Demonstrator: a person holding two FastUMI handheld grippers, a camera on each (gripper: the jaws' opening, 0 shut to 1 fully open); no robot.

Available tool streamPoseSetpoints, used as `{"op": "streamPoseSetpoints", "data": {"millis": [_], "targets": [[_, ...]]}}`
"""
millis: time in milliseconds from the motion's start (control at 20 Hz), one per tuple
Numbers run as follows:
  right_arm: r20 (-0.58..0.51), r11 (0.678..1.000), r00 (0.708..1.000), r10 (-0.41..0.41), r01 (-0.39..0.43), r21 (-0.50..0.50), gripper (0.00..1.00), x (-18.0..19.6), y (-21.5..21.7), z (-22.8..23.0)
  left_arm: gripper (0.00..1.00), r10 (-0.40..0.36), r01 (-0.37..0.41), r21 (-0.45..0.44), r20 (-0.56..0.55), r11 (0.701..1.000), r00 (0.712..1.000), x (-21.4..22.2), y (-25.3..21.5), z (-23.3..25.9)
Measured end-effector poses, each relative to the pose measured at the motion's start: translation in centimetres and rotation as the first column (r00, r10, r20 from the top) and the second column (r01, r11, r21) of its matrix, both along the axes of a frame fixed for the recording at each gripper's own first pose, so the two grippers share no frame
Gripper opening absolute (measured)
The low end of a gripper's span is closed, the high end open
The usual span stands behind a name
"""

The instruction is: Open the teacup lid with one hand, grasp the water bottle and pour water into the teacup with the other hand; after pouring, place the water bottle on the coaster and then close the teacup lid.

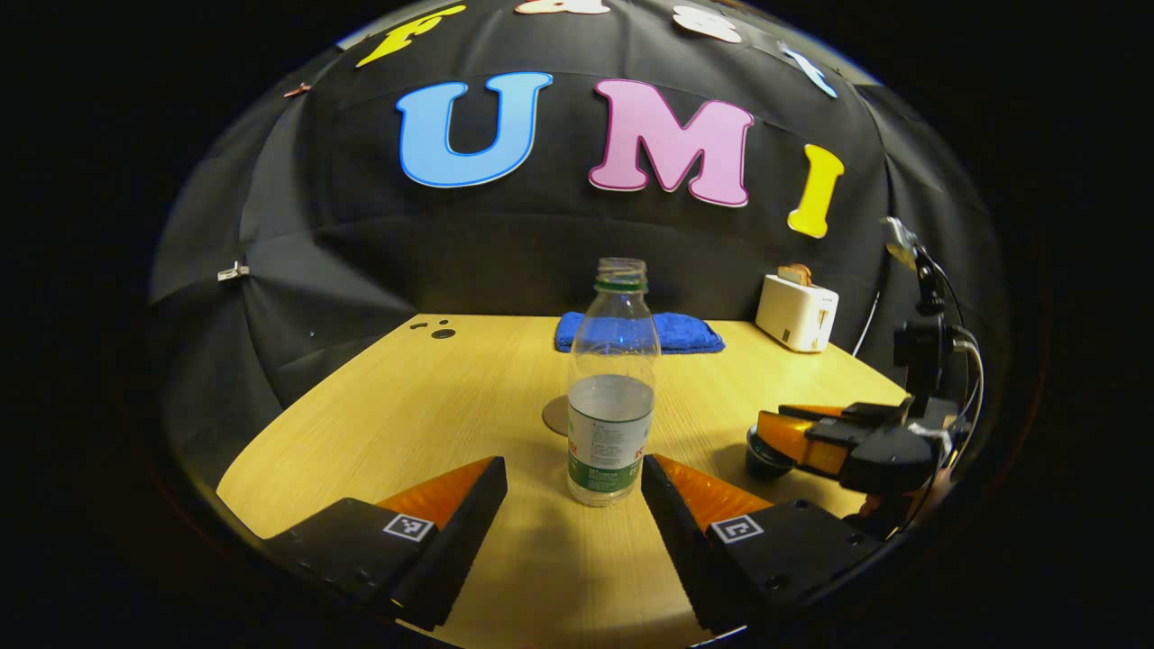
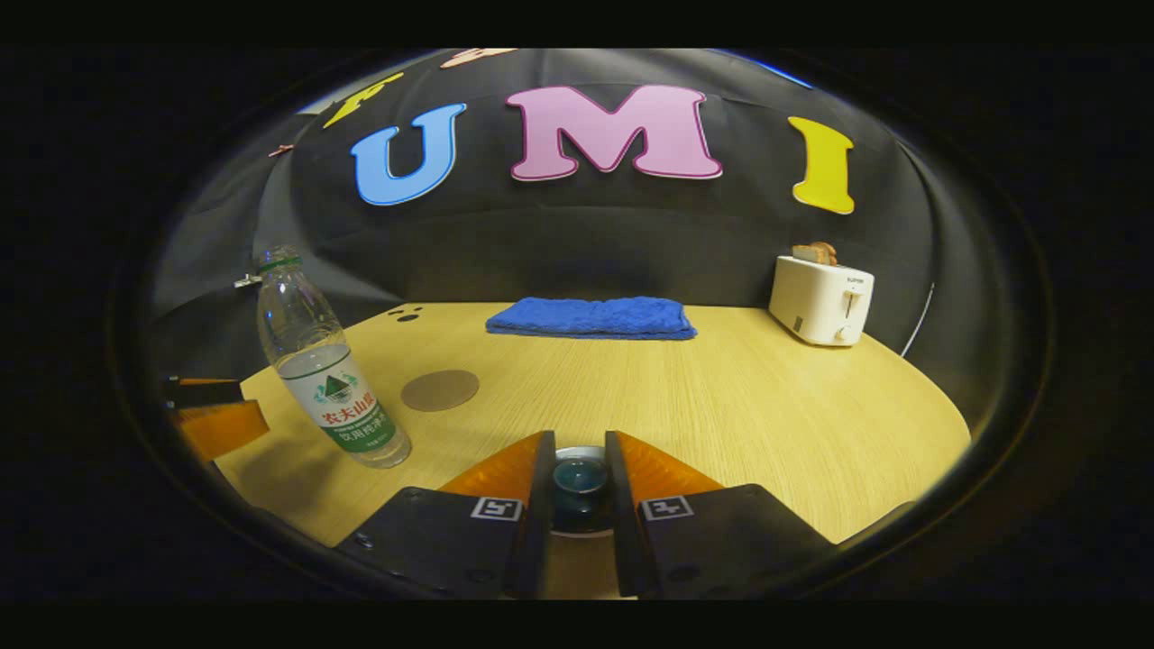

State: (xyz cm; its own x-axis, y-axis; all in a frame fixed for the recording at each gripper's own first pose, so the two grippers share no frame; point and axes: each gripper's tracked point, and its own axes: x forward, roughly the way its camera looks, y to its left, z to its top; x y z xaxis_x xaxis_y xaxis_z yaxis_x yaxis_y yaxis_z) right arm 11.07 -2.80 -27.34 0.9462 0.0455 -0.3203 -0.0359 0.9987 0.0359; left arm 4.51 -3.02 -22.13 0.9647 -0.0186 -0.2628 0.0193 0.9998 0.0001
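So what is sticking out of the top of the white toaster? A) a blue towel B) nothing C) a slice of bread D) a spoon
C: a browned slice of bread pokes up from the slot of the white toaster at the back right of the wooden table.

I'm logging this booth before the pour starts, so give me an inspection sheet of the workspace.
Surface: light wooden table, dry.
Job's things: clear plastic water bottle, uncapped, partly full, upright; round brown coaster, bare; dark teacup lid.
Clutter: folded blue towel; white toaster holding bread.
Grippers: left tongs open around the bottle; right tongs closed on the lid knob.
Cables: toaster cord at the table's back edge.
Surroundings: black cloth wall.
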Motion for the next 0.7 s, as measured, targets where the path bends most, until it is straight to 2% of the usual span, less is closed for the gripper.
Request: {"op": "streamPoseSetpoints", "data": {"millis": [50,250,300,350,450,700], "targets": [[-0.003,1.0,1.0,0.002,-0.002,0.006,0.26,0.0,0.0,0.0,0.96,-0.013,0.013,0.008,0.0,1.0,1.0,0.2,-0.4,0.0],[-0.003,1.0,1.0,0.006,-0.007,-0.008,0.28,0.0,-0.2,0.3,0.96,-0.039,0.039,-0.02,0.011,0.999,0.999,1.8,-1.3,-0.2],[0.0,1.0,1.0,0.001,-0.001,-0.008,0.23,0.0,-0.3,0.5,0.96,-0.037,0.038,-0.025,0.021,0.999,0.999,2.3,-1.3,-0.3],[0.0,1.0,1.0,-0.002,0.002,-0.007,0.28,0.0,-0.4,0.7,0.96,-0.031,0.031,-0.021,0.03,0.999,0.999,2.9,-1.3,-0.2],[0.006,1.0,1.0,-0.004,0.004,0.005,0.28,0.0,-0.6,1.6,0.96,-0.025,0.026,-0.023,0.039,0.999,0.999,4.0,-1.4,-0.6],[0.045,1.0,0.999,-0.026,0.026,0.008,0.28,0.0,-2.2,4.4,0.96,-0.065,0.07,-0.078,0.057,0.995,0.996,6.6,-2.5,-1.1]]}}
